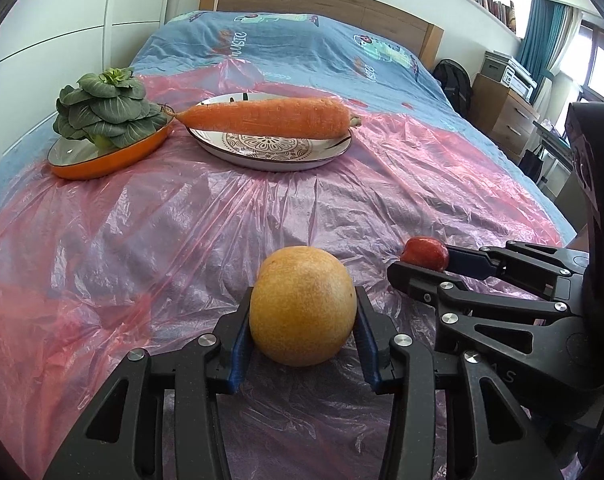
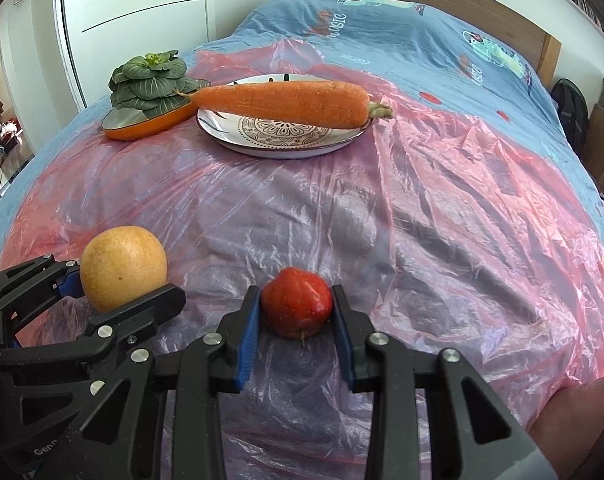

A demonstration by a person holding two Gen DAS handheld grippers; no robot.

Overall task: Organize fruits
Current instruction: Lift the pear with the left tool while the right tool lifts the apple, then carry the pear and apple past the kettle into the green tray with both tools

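The left claw [image 1: 302,328] pinches a yellow pear [image 1: 303,306], one pad on each side of it, at the near edge of the bed [image 1: 281,36]. Just to its right, the right claw [image 2: 295,312] pinches a small red apple [image 2: 296,307] the same way. Both fruits sit low over the crinkled pink plastic sheet [image 2: 382,220] that covers the blanket; whether they rest on it or are just lifted I cannot tell.

At the far side a carrot [image 2: 281,102] lies across a patterned plate [image 2: 285,144], and a leafy green vegetable [image 2: 149,80] sits in an orange dish [image 2: 141,130] to its left.

The risks, as I judge them: the round pear is gripped near its middle and could roll out of the pads if tilted. The two claws are close together and may knock each other. The slick plastic could let a released fruit roll off.
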